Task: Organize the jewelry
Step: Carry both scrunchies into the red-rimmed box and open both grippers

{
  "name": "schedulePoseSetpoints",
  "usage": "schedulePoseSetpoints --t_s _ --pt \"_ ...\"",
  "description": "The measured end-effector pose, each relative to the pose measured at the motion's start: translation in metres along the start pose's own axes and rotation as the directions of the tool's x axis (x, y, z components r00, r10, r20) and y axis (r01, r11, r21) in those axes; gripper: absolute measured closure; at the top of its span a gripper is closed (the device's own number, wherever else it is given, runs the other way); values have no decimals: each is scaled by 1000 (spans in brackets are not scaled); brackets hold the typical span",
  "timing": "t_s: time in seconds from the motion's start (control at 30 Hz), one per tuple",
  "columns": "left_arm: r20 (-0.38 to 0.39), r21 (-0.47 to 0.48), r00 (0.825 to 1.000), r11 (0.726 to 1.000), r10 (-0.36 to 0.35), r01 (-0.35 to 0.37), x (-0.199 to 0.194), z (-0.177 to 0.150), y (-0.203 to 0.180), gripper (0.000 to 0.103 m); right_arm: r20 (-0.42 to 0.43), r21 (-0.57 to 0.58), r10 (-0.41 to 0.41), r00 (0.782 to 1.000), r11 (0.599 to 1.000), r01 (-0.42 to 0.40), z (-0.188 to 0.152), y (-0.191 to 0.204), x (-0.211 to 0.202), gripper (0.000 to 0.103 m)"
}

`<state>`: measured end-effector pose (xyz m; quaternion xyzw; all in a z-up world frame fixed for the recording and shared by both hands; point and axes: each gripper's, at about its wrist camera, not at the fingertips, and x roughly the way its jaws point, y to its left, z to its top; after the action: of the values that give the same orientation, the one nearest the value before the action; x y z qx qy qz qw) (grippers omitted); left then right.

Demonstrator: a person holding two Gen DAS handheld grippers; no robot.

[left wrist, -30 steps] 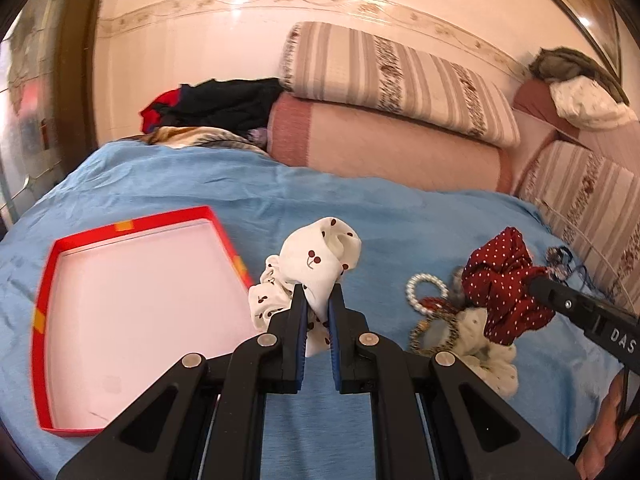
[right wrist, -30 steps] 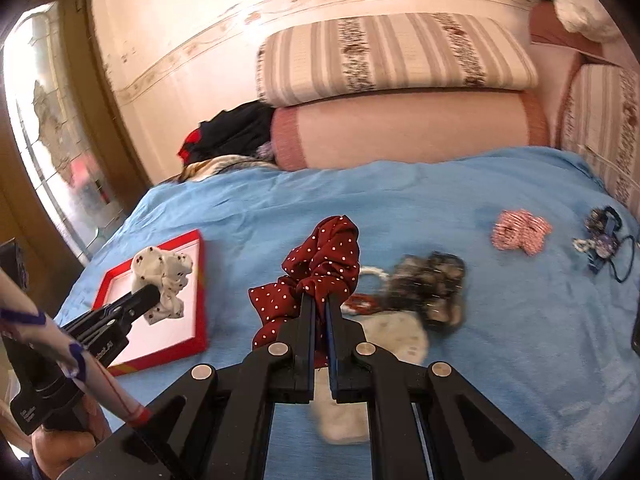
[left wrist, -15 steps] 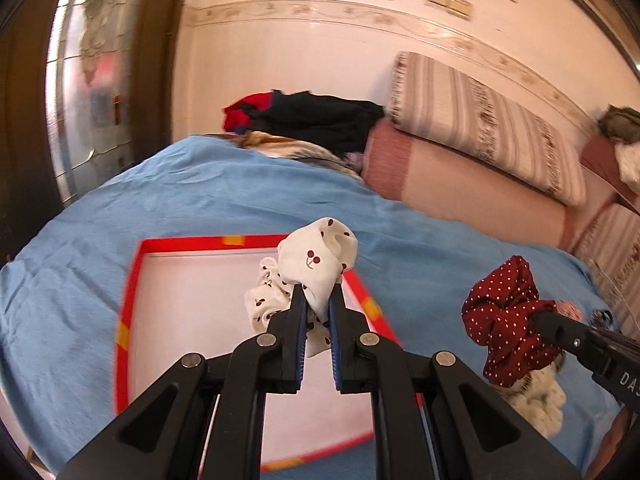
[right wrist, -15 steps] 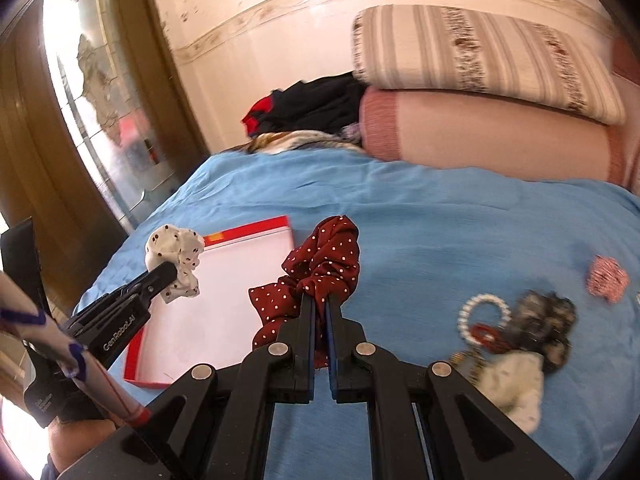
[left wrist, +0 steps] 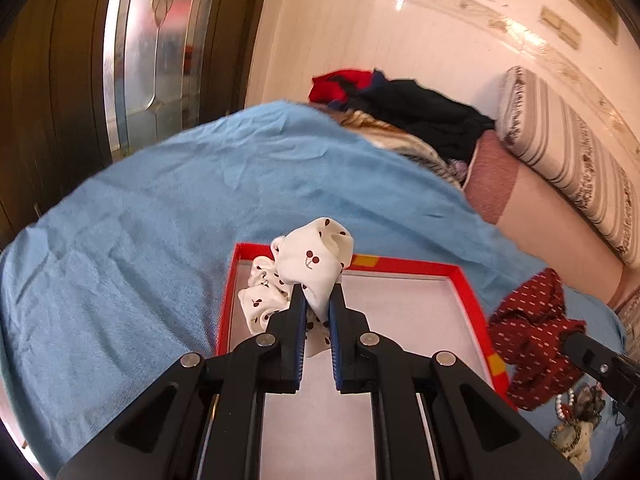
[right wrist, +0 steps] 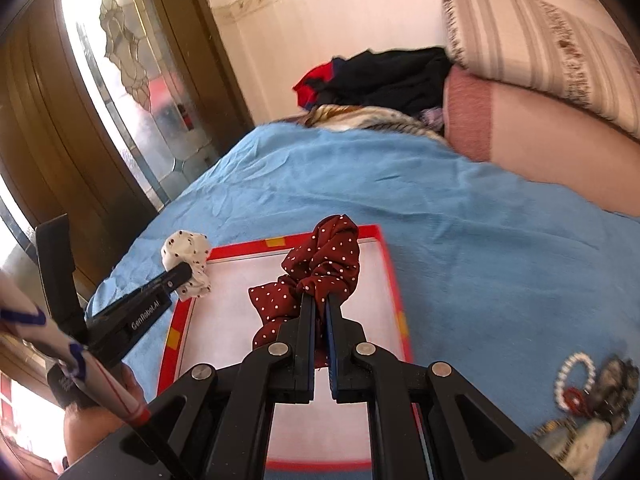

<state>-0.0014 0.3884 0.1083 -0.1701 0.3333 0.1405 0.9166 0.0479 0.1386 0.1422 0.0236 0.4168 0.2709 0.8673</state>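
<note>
Both grippers have swung over toward the door side of the bed since a second ago, when the tray lay off to the left of them and the pile of jewelry sat right under the right one. The left gripper [left wrist: 318,294] has its fingers [left wrist: 297,312] pinched nearly together on the white cherry-print scrunchie [left wrist: 308,264], which bunches up above the tips and droops down to the left, hanging over the far left corner of the red-rimmed tray [left wrist: 404,267]; I cannot tell whether the cloth touches the tray's pale floor. The right gripper [right wrist: 318,306] is likewise clamped, fingers [right wrist: 307,320] close with only cloth between them, on the dark red polka-dot scrunchie [right wrist: 320,264], held above the far half of that same tray [right wrist: 394,280]. From the right wrist view the left gripper [right wrist: 176,272] shows with its white scrunchie [right wrist: 188,254] at the tray's left edge, slightly nearer the tray than half a second back. The tray lies flat on the blue bedspread [right wrist: 480,240]. Left behind on the bedspread, well to the right of the tray, sit the pearl bracelet [right wrist: 576,376] and the rest of the jewelry pile [right wrist: 600,400], blurred. Beyond, a pink bolster [right wrist: 540,136] and a striped pillow [right wrist: 532,48] lie against the wall beside a heap of dark clothes [right wrist: 392,76].
</note>
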Motion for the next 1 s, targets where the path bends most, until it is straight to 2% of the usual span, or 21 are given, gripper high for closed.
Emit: schedulePoseSetpoints --t_s 0.37,0.93,1.0 --pt "-68 18 996 999 52 -51 42 -3 -4 93 -77 23 13 997 1000 -11 20 6 82 97" --pt "-93 39 991 995 95 -92 63 -7 -13 92 -151 70 -2 989 997 13 9 -16 124 97" --pt "-89 41 991 995 99 -96 63 -6 -13 89 -160 76 -1 987 997 13 7 -17 126 97"
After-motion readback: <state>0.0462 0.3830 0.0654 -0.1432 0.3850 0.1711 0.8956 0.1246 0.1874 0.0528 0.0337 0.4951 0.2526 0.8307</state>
